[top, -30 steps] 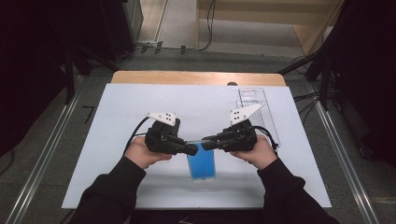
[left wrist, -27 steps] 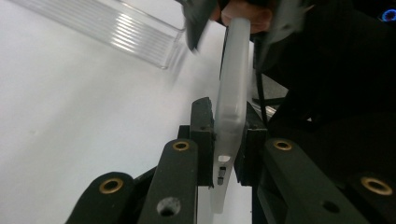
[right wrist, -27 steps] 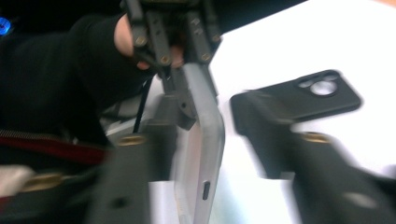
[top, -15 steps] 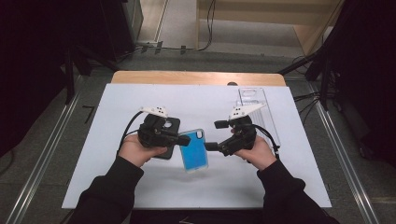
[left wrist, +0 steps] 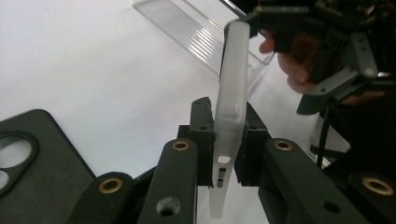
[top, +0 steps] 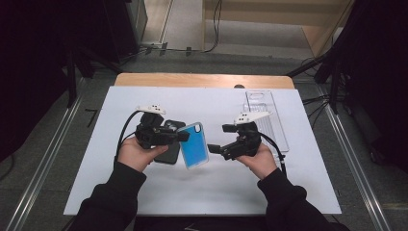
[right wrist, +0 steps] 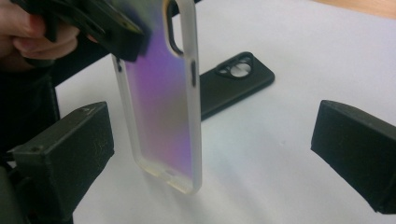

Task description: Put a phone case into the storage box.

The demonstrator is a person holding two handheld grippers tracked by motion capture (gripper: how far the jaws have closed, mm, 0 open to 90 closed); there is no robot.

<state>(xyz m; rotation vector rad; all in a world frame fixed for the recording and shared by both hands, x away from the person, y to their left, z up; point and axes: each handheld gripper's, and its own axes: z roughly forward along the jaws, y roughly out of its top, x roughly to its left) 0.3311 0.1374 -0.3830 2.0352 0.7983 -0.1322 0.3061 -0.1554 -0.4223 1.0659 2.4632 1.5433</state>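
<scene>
My left gripper (top: 184, 136) is shut on one long edge of a blue phone case (top: 194, 145) with a frosted rim and holds it off the table. In the left gripper view the case (left wrist: 229, 93) stands edge-on between the closed jaws. My right gripper (top: 219, 138) is open just right of the case and touches nothing. In the right gripper view the case (right wrist: 163, 102) hangs upright between the wide-apart jaws, nearer the left one. A black phone case (top: 168, 144) lies flat on the white table under the left gripper.
A clear plastic tray (top: 267, 120) lies at the table's back right, seen as ribbed plastic (left wrist: 196, 32) in the left gripper view. The white table top (top: 96, 159) ends in a wooden strip (top: 202, 80) at the far edge.
Both grippers met at the blue case a second ago. The right gripper has let go, opened and drawn back right; the left has carried the case up and left, tilting it.
</scene>
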